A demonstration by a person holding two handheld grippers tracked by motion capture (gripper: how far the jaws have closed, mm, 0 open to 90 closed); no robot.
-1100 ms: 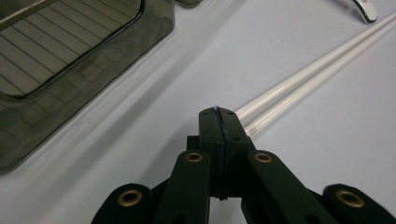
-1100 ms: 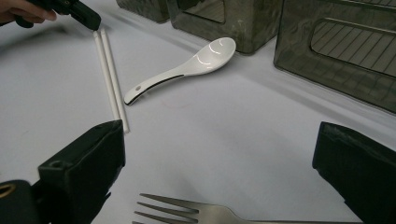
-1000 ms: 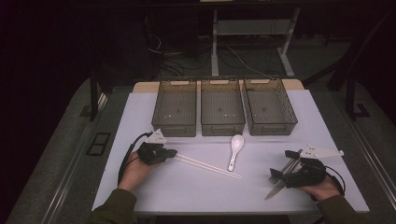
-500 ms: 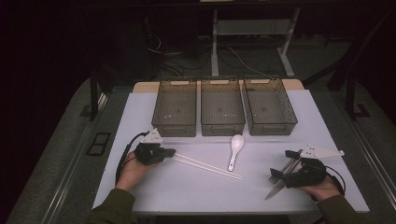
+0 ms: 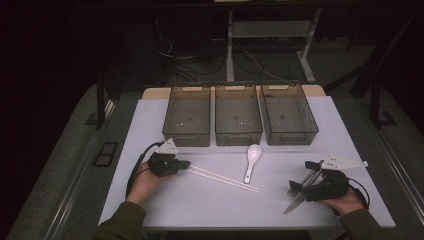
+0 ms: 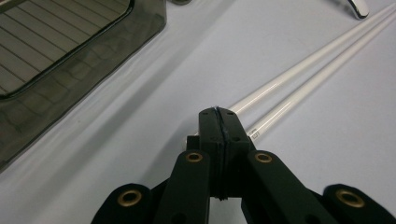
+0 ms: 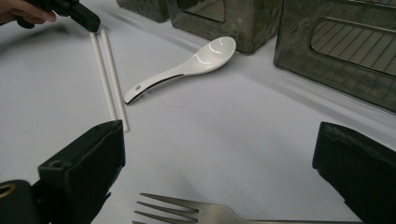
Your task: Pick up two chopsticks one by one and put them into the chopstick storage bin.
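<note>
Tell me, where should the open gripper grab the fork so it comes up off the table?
Probably by the handle, from straight above. The fork lies flat on the table between the right gripper's open jaws, so they can straddle the narrow handle and pinch its sides. The tines are thin and spread, a poorer hold.

Three bins stand side by side behind a spoon; chopsticks lie left of it, a fork right.
</note>
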